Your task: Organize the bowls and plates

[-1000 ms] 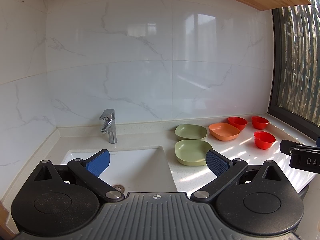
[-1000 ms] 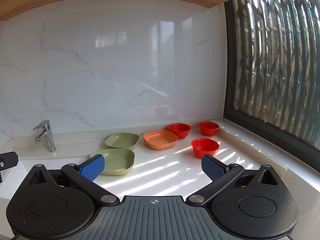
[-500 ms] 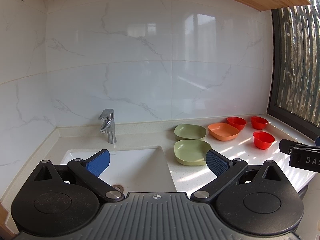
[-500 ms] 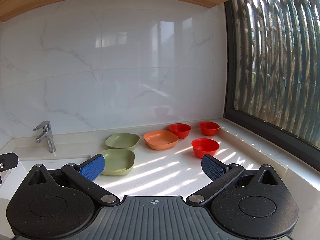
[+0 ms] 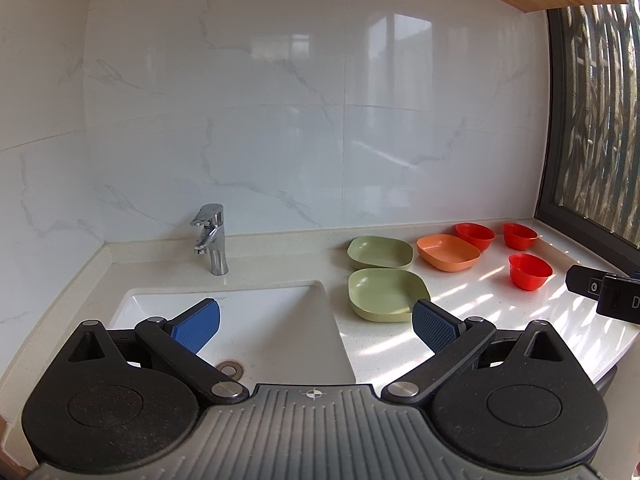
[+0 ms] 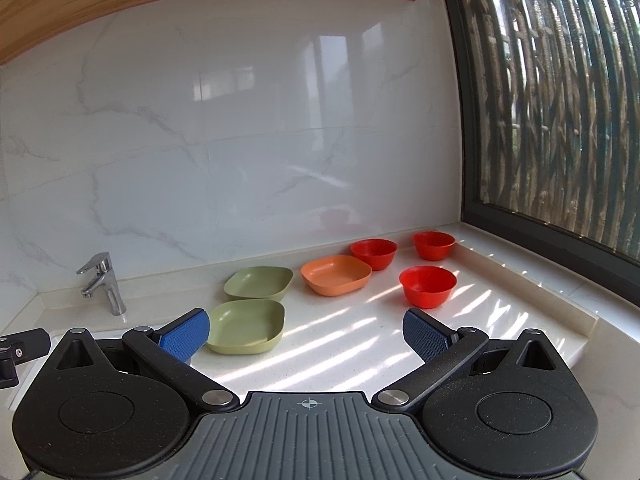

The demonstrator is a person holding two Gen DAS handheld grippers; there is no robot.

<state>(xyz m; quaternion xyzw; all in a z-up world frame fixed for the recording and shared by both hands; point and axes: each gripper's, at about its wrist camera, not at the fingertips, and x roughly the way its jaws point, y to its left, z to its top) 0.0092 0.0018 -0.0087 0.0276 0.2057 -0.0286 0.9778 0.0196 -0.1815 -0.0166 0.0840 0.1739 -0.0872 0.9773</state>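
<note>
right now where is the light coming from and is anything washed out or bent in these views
Right wrist view: sun comes through the slatted window, laying bright stripes on the counter; the wooden shelf edge bows from fisheye. Left wrist view: striped glare near the closest red bowl whitens the counter; the wall tiles show soft reflections; everything stays sharp.

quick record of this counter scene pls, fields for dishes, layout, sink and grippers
green plates: two, near and far, apart, unstacked
orange plate: one, right of the greens
red bowls: three, front, back left, back right, all upright
sink: basin left of the dishes, faucet behind it
left gripper: open, empty
right gripper: open, empty
</note>
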